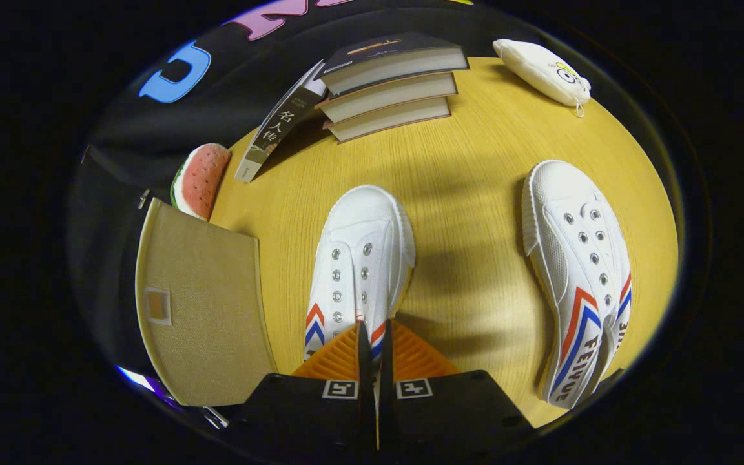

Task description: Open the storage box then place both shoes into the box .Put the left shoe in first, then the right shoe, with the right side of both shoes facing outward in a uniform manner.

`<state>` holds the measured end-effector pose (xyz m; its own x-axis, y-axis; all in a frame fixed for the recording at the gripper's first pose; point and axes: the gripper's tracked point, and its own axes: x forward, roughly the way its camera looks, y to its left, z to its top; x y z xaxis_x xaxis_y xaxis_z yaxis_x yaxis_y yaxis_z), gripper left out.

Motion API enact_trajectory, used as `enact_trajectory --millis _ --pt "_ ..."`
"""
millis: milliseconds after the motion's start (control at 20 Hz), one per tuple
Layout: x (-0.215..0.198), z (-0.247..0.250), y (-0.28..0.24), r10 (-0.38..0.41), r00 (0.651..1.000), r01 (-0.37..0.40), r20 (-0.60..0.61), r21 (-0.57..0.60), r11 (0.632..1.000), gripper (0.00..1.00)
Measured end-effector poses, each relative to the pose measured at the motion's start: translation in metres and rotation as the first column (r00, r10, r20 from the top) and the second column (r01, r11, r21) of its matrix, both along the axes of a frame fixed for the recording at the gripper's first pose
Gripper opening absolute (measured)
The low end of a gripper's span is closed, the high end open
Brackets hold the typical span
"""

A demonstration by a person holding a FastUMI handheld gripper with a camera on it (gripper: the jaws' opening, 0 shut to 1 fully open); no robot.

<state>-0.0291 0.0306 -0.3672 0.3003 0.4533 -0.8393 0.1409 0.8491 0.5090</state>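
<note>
The fingers (374, 336) were pinched on the near shoe (360, 258), probably just its thin collar, so it could've slipped out or swung crooked before reaching the box (201, 303).

You are working in a staged booth set up like a home: black cloth wall beyond a yellow wooden table (475, 194), with a stack of books (391, 84) far ahead of the fingers and a watermelon-slice plush (203, 179) off to their left

black gripper (375, 336) body, ribbed pads, square markers
</note>
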Motion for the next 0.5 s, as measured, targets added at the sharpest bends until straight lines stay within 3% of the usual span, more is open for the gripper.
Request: enact_trajectory --millis 200,500 --pt "-0.005 0.019 -0.001 -0.011 1.000 0.010 0.017 0.019 1.000 0.06" --pt "-0.002 0.057 -0.009 -0.099 0.995 0.097 0.032 0.072 0.993 0.06"
